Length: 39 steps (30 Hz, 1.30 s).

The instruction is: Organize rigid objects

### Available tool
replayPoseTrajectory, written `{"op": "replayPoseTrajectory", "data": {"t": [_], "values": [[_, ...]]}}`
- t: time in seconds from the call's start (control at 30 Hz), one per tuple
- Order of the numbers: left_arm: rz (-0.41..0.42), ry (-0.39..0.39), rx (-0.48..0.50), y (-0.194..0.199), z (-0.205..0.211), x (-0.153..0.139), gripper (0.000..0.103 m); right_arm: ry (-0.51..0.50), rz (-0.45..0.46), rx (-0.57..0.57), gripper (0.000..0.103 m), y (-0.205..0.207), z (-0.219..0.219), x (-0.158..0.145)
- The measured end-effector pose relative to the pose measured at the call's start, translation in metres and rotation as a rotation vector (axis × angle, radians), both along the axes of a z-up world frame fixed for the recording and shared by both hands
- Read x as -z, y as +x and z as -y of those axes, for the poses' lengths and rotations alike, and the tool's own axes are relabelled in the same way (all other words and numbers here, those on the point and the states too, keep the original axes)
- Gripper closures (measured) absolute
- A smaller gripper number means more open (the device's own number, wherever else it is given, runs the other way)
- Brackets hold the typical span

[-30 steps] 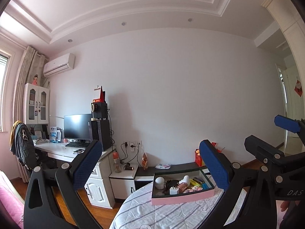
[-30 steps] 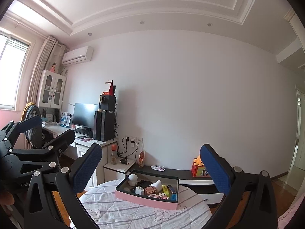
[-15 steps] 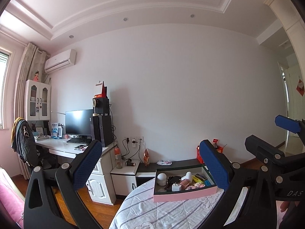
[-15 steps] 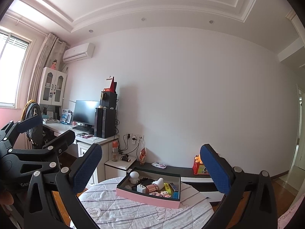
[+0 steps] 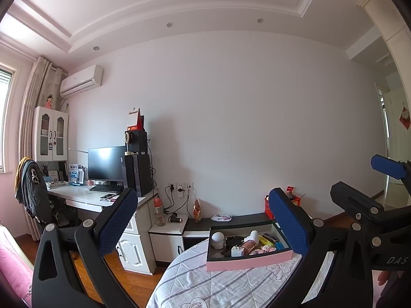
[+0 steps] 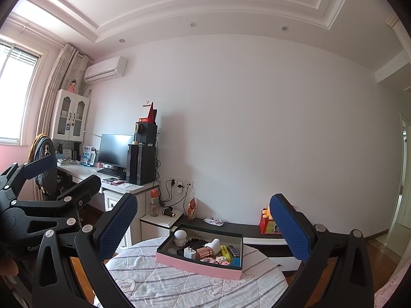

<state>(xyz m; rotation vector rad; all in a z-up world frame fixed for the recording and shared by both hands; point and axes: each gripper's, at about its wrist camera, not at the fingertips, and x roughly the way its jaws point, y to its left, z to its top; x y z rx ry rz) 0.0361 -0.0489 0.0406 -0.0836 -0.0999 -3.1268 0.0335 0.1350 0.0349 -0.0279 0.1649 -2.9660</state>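
Note:
A pink box (image 5: 246, 261) (image 6: 197, 265) with a dark inside stands on a round table under a striped cloth (image 5: 205, 287) (image 6: 179, 285). In it lie a white round figure (image 5: 217, 240) (image 6: 180, 236), a white charger plug (image 5: 236, 251) (image 6: 189, 252), a rose-gold cylinder (image 5: 248, 246) (image 6: 204, 251) and several other small items. My left gripper (image 5: 203, 222) (image 6: 61, 177) is open and holds nothing, well short of the box. My right gripper (image 6: 203, 227) (image 5: 370, 179) is likewise open with nothing in it, beside the left one.
At the left, a white desk (image 5: 84, 196) carries a monitor (image 6: 115, 150) and a black computer tower (image 6: 141, 164). A chair with a jacket (image 5: 30, 187) stands beside it. A low dark cabinet (image 6: 246, 227) with a red box (image 6: 268, 223) runs behind the table. Wood floor surrounds the table.
The box and table sit slightly higher and look a little larger in both views, with more of the cloth showing. Both grippers have stayed open.

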Motion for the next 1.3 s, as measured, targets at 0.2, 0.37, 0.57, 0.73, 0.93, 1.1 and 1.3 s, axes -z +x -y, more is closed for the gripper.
{"op": "replayPoseTrajectory", "data": {"t": [0.2,0.37,0.57,0.73,0.93,1.1,1.3], "values": [[0.002,0.000,0.000,0.0008,0.0002,0.0008,0.000,0.002,0.002,0.004,0.000,0.0000,0.0020,0.0005],[0.000,-0.001,-0.002,0.0005,0.0000,0.0006,0.000,0.000,0.002,0.002,0.000,0.0000,0.0023,0.0011],[-0.001,-0.007,-0.007,0.0028,0.0002,0.0023,0.000,0.003,0.004,0.005,0.000,0.0016,0.0017,0.0015],[0.002,-0.012,-0.009,0.0029,0.0002,0.0028,0.000,0.002,0.008,0.006,0.000,0.0032,0.0013,0.0020],[0.002,-0.015,-0.011,0.0036,0.0005,0.0032,0.000,-0.002,0.012,0.003,0.000,0.0043,0.0008,0.0004],[0.003,-0.017,-0.010,0.0037,0.0003,0.0025,0.000,-0.003,0.012,0.005,0.000,0.0038,0.0006,-0.0006],[0.001,-0.016,-0.013,0.0050,0.0014,0.0022,0.000,-0.002,0.018,0.005,0.000,0.0020,-0.0005,-0.0016]]}}
